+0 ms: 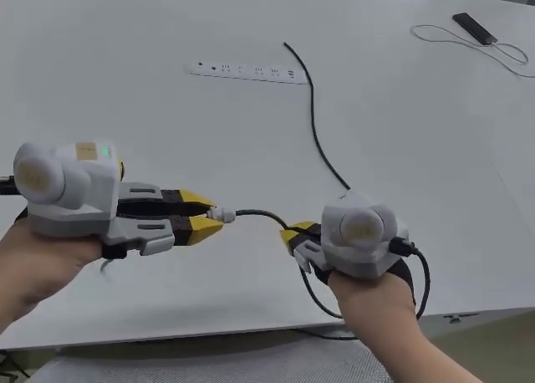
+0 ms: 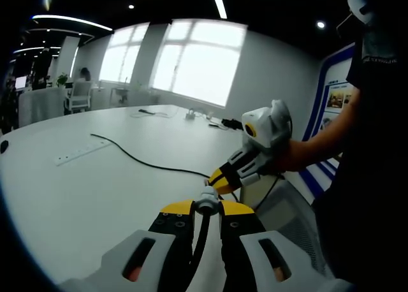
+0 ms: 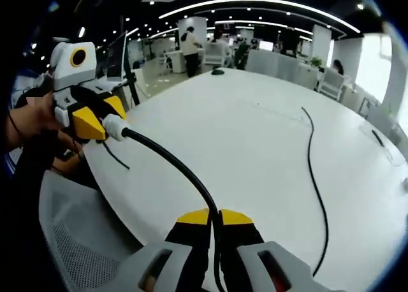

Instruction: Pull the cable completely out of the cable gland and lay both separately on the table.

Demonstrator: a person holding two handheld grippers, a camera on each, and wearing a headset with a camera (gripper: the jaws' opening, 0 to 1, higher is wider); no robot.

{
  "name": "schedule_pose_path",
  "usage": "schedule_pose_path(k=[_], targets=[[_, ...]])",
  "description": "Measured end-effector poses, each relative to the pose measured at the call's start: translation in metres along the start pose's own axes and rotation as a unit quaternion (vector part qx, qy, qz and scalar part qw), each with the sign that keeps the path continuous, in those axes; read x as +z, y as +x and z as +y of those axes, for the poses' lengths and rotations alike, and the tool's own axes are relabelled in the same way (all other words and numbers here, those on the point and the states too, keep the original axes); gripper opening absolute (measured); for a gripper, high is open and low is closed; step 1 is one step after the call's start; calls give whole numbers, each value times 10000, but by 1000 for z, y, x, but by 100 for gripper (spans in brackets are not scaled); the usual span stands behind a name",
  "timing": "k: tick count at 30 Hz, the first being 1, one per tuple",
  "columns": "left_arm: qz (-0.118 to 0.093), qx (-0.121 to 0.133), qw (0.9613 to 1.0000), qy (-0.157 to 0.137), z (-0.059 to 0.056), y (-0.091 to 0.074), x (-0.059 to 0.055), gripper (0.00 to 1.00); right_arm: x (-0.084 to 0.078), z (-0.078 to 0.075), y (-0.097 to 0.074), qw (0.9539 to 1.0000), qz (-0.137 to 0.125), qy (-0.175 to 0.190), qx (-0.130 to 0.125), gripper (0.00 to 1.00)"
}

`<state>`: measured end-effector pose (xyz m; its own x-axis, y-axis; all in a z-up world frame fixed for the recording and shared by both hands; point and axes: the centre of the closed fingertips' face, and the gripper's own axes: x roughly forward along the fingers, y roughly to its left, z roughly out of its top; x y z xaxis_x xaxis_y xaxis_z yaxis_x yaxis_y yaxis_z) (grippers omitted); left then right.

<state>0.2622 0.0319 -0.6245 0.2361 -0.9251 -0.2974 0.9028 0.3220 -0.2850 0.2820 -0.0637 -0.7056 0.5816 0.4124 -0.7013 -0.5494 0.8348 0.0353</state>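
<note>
A small white cable gland (image 1: 221, 215) sits between the yellow tips of my left gripper (image 1: 209, 213), which is shut on it. The same gland (image 2: 206, 200) pokes out of those tips in the left gripper view, and it shows as a white collar (image 3: 113, 127) in the right gripper view. A black cable (image 1: 261, 215) runs out of the gland to my right gripper (image 1: 292, 234), which is shut on the cable (image 3: 191, 177). Both grippers hover above the table's near edge, a short stretch of cable between them. The cable's tail (image 1: 316, 299) loops under my right hand.
A white power strip (image 1: 247, 71) lies at the middle back of the white table (image 1: 167, 115), with its black cord (image 1: 316, 132) running toward my right gripper. A dark phone-like device (image 1: 473, 28) with a thin white wire lies at the far right. A grey mesh chair (image 1: 209, 366) stands below.
</note>
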Motion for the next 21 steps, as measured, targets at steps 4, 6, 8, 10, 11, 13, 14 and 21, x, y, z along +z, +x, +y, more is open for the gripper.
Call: schedule_pose_path(k=[4, 6, 8, 10, 11, 13, 14, 21], targets=[[26, -8, 10000, 17, -1, 1, -2, 15, -10, -6, 4, 9987, 115, 492, 25, 0], [21, -11, 10000, 3, -1, 1, -3, 15, -10, -6, 4, 9989, 115, 461, 12, 0], [31, -9, 10000, -2, 0, 1, -4, 15, -11, -5, 4, 9990, 131, 428, 25, 0], [33, -5, 10000, -24, 1, 1, -4, 15, -10, -5, 3, 9991, 113, 414, 23, 0], [33, -2, 10000, -26, 1, 1, -4, 15, -10, -5, 3, 9992, 104, 380, 20, 0], [32, 5, 10000, -37, 2, 1, -4, 15, -7, -5, 2, 9998, 45, 201, -18, 0], [23, 6, 10000, -49, 3, 1, -3, 15, -7, -5, 1, 9999, 35, 140, -16, 0], [16, 61, 10000, -77, 7, -2, -3, 15, -4, -3, -3, 9997, -68, 206, 98, 0]])
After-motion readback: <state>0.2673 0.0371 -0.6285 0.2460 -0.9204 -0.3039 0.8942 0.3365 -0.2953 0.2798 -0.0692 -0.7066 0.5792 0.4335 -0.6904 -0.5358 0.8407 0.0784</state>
